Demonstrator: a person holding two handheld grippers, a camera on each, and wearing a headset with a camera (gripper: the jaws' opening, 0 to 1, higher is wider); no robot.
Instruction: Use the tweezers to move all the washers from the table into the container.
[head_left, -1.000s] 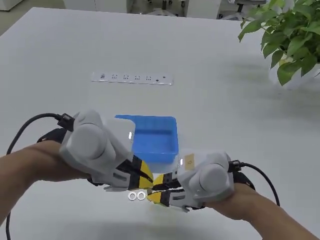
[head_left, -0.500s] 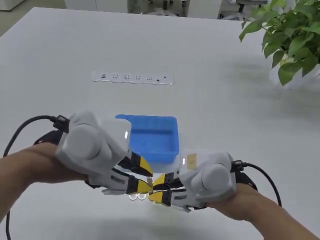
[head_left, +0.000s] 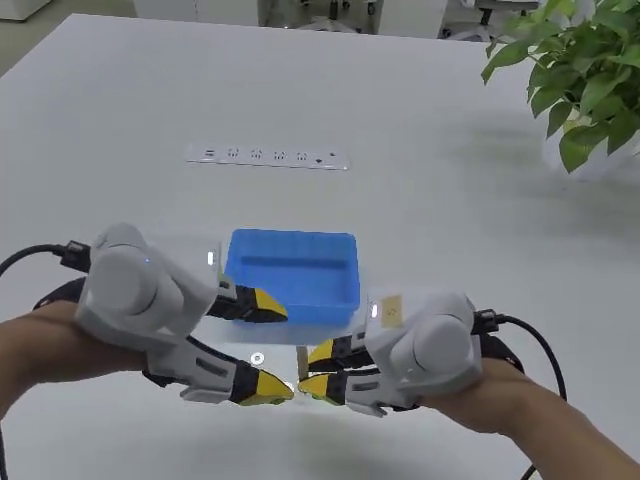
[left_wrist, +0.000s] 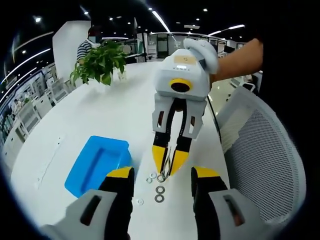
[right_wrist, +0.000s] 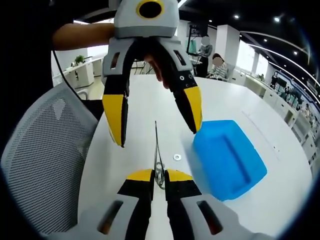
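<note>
White tabletop (head_left: 430, 200) stretches across an open office, with a long white power strip (head_left: 268, 156) lying at 12 o'clock and a leafy green potted plant (head_left: 580, 80) standing at 2 o'clock. Near the person, a shallow blue rectangular plastic container (head_left: 293, 275) sits at 12 o'clock from both hands. The left gripper (head_left: 260, 345) comes in from 9 o'clock with its yellow-tipped jaws spread wide and holding nothing, one tip just beside the container's near-left corner and the other lower down toward the person. One small round metal washer (head_left: 257, 358) lies flat on the tabletop between those two tips. The right gripper (head_left: 318, 368) comes in from 3 o'clock, facing the left one, its jaws pressed together on a pair of thin metal tweezers (right_wrist: 158, 160) that stick straight out ahead of them. In the left gripper view a loose cluster of washers (left_wrist: 159, 194) rests on the tabletop between that gripper's own jaws, at 3 o'clock from the container, and the tweezers' tips point down among them; whether the tips touch one I cannot tell. A grey mesh chair (left_wrist: 265, 155) stands beyond the tabletop's edge behind the right gripper.
</note>
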